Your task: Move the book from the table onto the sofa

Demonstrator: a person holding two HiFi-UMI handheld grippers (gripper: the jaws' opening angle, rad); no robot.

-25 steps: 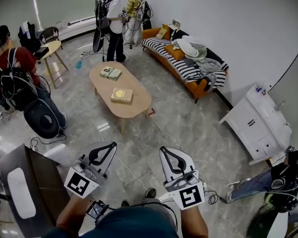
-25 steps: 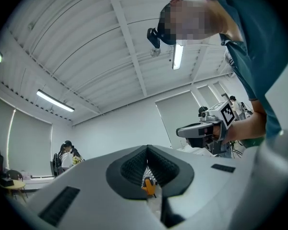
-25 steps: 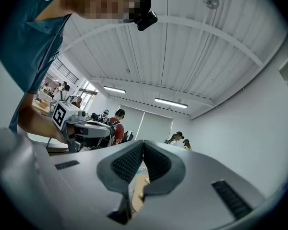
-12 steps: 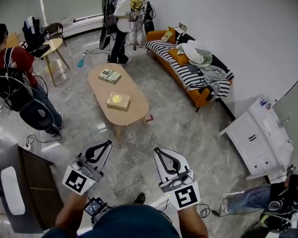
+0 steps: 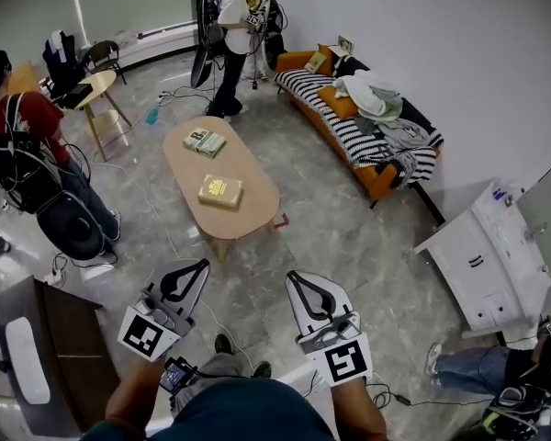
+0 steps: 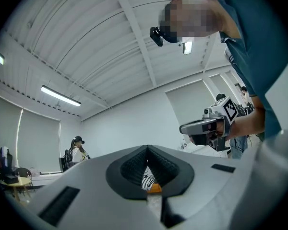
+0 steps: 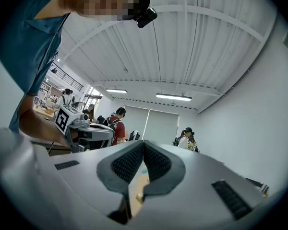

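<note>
A tan book [image 5: 220, 191] lies near the middle of the oval wooden table [image 5: 248, 211]. A second, greenish book [image 5: 204, 141] rests at the table's far end. The orange sofa [image 5: 372, 177] with a striped cover and a heap of clothes stands by the right wall. Both grippers are held low, well short of the table. My left gripper [image 5: 200, 266] [image 6: 147, 147] is shut and empty. My right gripper [image 5: 294, 277] [image 7: 143, 143] is shut and empty too. Each gripper view shows the other gripper beside it, level with it.
A person in red with a backpack [image 5: 28, 145] stands left of the table. Another person [image 5: 231, 26] stands beyond its far end. A white cabinet [image 5: 491, 265] is at the right, a dark cabinet [image 5: 50, 347] at lower left. Cables trail over the grey floor [image 5: 331, 237].
Both shut grippers have been carried forward together across the floor, and the table and sofa now sit a little nearer. The standing person at the far end has shifted slightly.
</note>
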